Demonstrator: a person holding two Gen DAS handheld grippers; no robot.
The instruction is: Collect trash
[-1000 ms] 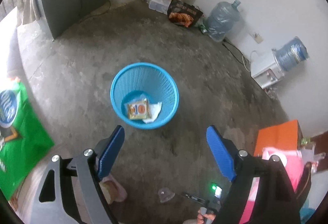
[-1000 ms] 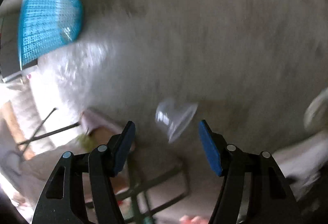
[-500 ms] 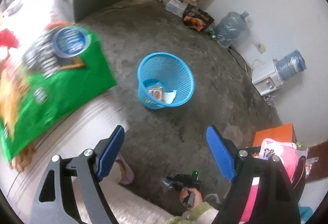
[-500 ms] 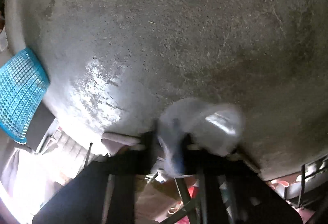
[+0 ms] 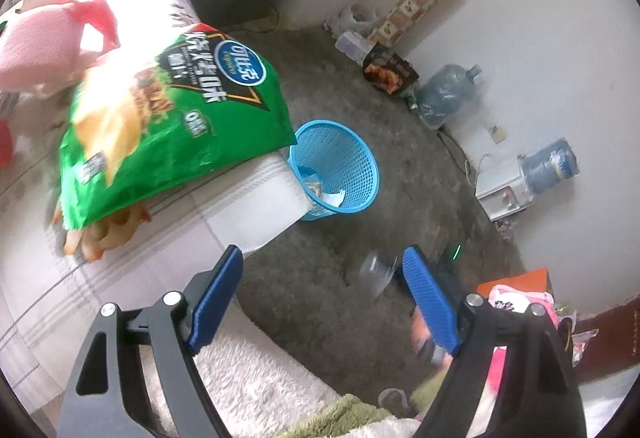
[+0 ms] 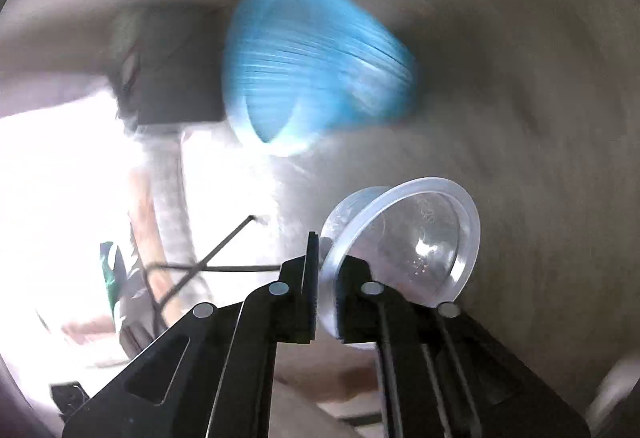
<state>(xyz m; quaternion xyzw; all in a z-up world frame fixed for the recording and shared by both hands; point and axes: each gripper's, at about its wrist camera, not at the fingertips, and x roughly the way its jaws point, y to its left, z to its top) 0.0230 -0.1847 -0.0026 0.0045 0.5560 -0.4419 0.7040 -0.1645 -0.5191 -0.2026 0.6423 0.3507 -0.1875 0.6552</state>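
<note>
A clear plastic cup [image 6: 420, 238] is pinched by its rim between the jaws of my right gripper [image 6: 326, 270], which are easing open slightly while the pads still press on the rim. The blue mesh basket [image 6: 316, 57] is blurred beyond it. In the left wrist view the basket [image 5: 340, 165] stands on the grey floor with wrappers inside, and the cup [image 5: 378, 272] is a blur just below it. My left gripper [image 5: 322, 252] is open with nothing between its fingers. A green chip bag [image 5: 168, 125] lies on the white bed cover up left of it.
A pink plush [image 5: 36, 53] lies on the bed behind the bag. Two water bottles [image 5: 446, 97] [image 5: 548, 163], a white dispenser [image 5: 502, 193] and a dark snack bag [image 5: 388, 71] line the wall. An orange box [image 5: 516, 282] sits at right, a fluffy white blanket [image 5: 248, 378] below.
My right gripper has shut on the cup, lifted it off the floor and swung towards the basket. My left gripper has swept over the bed, bringing the chip bag into fuller view.
</note>
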